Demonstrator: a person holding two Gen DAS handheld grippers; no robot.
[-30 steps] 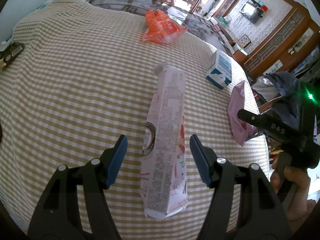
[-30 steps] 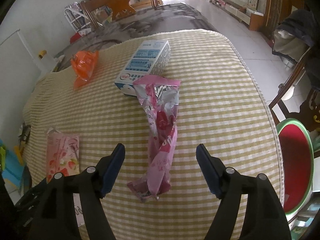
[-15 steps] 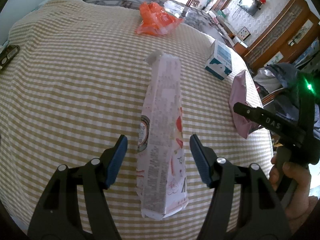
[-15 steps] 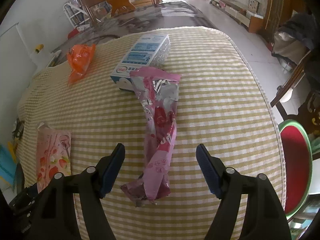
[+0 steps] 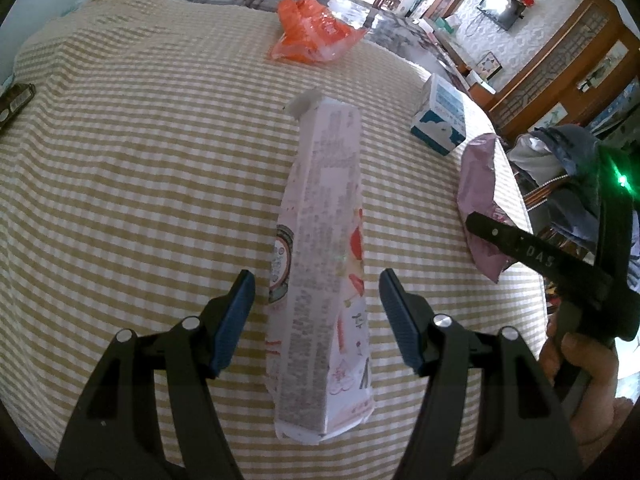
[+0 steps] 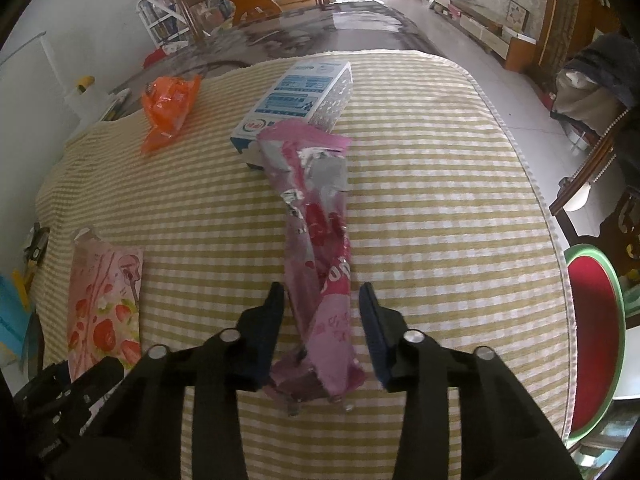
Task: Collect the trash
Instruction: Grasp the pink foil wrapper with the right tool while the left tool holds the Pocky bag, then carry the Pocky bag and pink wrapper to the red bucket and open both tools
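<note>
The right gripper (image 6: 320,308) has narrowed its jaws since a second ago, when they stood wide. They are closing on the pink wrapper (image 6: 320,240), which lies between them, and the pads sit close against its crumpled sides. The wrapper lies lengthwise on the checked tablecloth (image 6: 440,200). Its torn far end is just in front of the blue-and-white carton (image 6: 300,96) and looks to overlap the carton's near corner.

The left gripper (image 5: 316,300) has stayed put. Its jaws are open and straddle the white strawberry-print pouch (image 5: 324,220) without touching it. The pouch lies flat, well to the left of the carton and nearer the person. An orange wrapper (image 6: 170,100) sits left of the carton.
</note>
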